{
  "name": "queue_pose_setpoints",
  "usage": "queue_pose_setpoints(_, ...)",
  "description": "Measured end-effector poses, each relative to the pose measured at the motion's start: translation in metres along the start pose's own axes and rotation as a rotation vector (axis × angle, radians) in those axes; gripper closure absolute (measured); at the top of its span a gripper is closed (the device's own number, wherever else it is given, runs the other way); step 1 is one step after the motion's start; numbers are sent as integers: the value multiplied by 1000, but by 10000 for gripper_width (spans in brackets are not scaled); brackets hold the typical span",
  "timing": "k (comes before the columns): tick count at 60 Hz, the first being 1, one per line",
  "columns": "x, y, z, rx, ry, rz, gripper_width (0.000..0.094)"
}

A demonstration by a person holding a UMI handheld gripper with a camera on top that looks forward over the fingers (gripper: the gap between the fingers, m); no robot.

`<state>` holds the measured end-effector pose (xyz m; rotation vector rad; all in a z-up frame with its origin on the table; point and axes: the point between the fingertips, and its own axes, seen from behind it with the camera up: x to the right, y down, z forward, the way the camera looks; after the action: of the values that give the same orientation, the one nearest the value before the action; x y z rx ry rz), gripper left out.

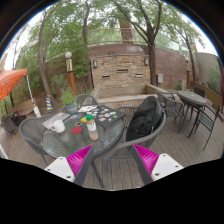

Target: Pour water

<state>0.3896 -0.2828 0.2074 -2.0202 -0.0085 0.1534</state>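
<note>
A round glass table (60,145) stands ahead and to the left of my fingers on a wooden deck. On it stand a small bottle with a pale cap (91,128), a white cup (59,126) and a small red thing (77,129); plates (88,108) lie farther back. My gripper (112,165) is open and empty, its magenta pads (80,160) wide apart, with only deck boards and a chair frame between them. It is well short of the table's things.
A black mesh chair (150,120) stands just ahead, right of the table. A second table with chairs (190,100) is at the far right. An orange umbrella (10,82) is at the left; a stone fireplace wall (118,68) and trees are behind.
</note>
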Motion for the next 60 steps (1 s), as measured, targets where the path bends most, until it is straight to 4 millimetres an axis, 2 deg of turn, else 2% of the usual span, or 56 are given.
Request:
queue_pose_setpoints(1,0,0,0,0,1,-1,102)
queue_pose_setpoints(2,-2,3,-11,-1,3,-1,100)
queue_pose_setpoints(5,-6,4,-10,1,9,-5,102)
queue_pose_setpoints(6,-6,1,1,1,14,-7,101)
queue_pose_setpoints(14,-21,1,-1,-7,76,-4,100)
queue_pose_setpoints(26,-80,-1,7,-5,88,-17,99)
queue_pose_setpoints(33,-104,4,31,-11,80,-42,107)
queue_pose_setpoints(39,-118,10,65,-16,60,-56,109)
queue_pose_setpoints(44,-127,10,104,-6,31,-58,111)
queue_pose_setpoints(48,-132,7,143,25,5,-63,108)
queue_pose_setpoints(56,-123,6,235,81,4,-50,109)
queue_pose_setpoints(60,-126,5,274,101,-22,-22,104)
